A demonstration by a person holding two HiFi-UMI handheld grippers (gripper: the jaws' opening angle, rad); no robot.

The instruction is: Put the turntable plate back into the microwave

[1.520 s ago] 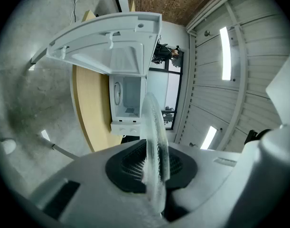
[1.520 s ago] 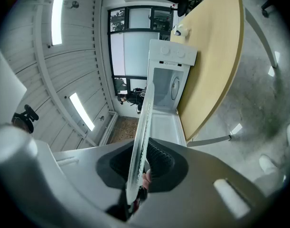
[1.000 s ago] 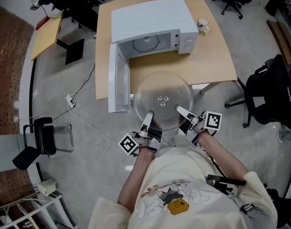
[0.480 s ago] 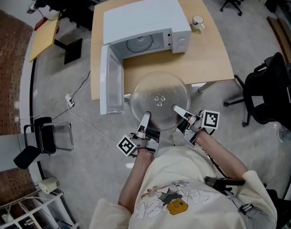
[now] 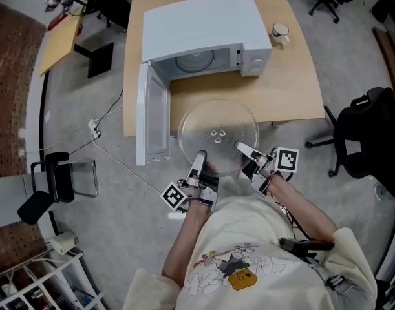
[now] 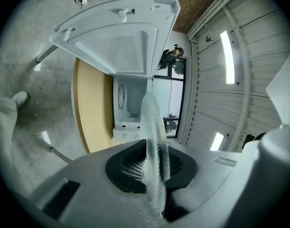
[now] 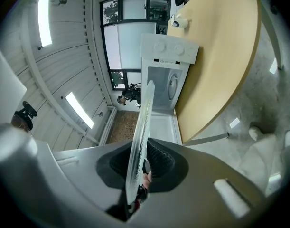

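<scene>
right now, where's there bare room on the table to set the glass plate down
The table is bare in front of the microwave, from its open door across to the right edge, and along the right side up to the mug. The far left is crowded: the microwave fills it.

On the table (image 5: 294, 76) a microwave (image 5: 203, 24), mug (image 5: 280, 32) to its right, turntable plate (image 5: 218, 136) just before it

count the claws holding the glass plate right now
2. The left claw grips the turntable plate at its near-left rim; the right claw grips its near-right rim. Both are shut on it.
</scene>
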